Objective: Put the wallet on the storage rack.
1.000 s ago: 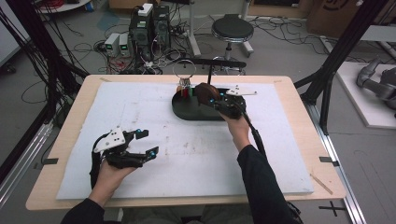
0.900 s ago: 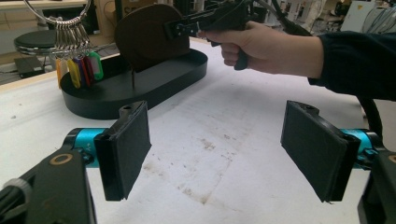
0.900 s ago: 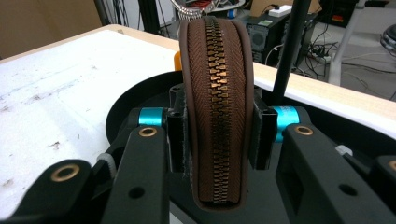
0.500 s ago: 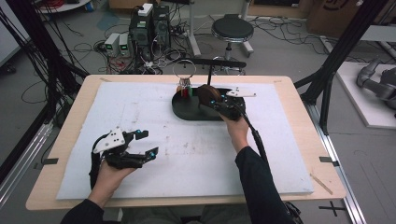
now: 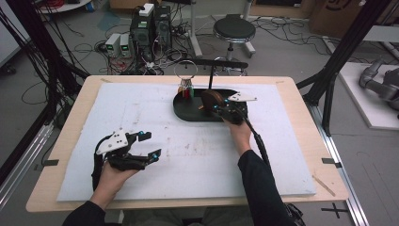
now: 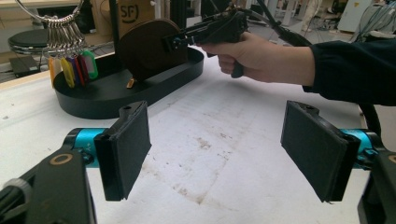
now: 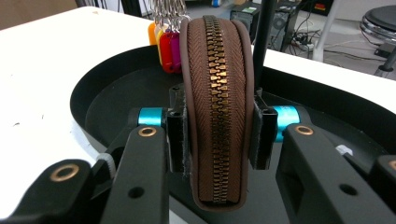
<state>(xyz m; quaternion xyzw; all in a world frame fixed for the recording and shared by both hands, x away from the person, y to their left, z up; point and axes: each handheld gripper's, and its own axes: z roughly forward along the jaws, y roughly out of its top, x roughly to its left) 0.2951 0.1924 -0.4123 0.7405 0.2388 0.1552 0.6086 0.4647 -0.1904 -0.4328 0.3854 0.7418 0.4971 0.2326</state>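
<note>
Work in hand: the right gripper (image 5: 217,107) holds a round brown zippered pouch (image 7: 217,107) on edge over the black oval tray (image 5: 188,113), which sits at about 12 o'clock on the white table mat (image 5: 188,155).

Right jaws: clamped on the pouch, one pad on each flat face, about halfway up its height; in the right gripper view the brass zipper (image 7: 217,116) runs straight up the middle between them.

Pouch axis: disc upright, its zipper edge facing the right gripper's camera, its flat faces turned to 3 and 9 o'clock of that view. The bottom edge appears to hang just above the tray floor, though contact cannot be told.

Left jaws: the left gripper (image 5: 149,145) stands wide apart and holds nothing, resting low over the mat at about 8 o'clock of the table.

Key relation: from the left gripper the pouch lies up and away at about 11 o'clock in its own view, well apart, with the right hand (image 6: 254,51) between 12 and 1 o'clock. The right gripper is the nearer one by far.

Nearby: a ring of coloured key tags (image 7: 164,44) hangs at about 11 o'clock of the pouch, just beside it, on a black stand post (image 5: 210,77).

Judgement: any zipper pull would fall to the left gripper, which must cross the mat first.
</note>
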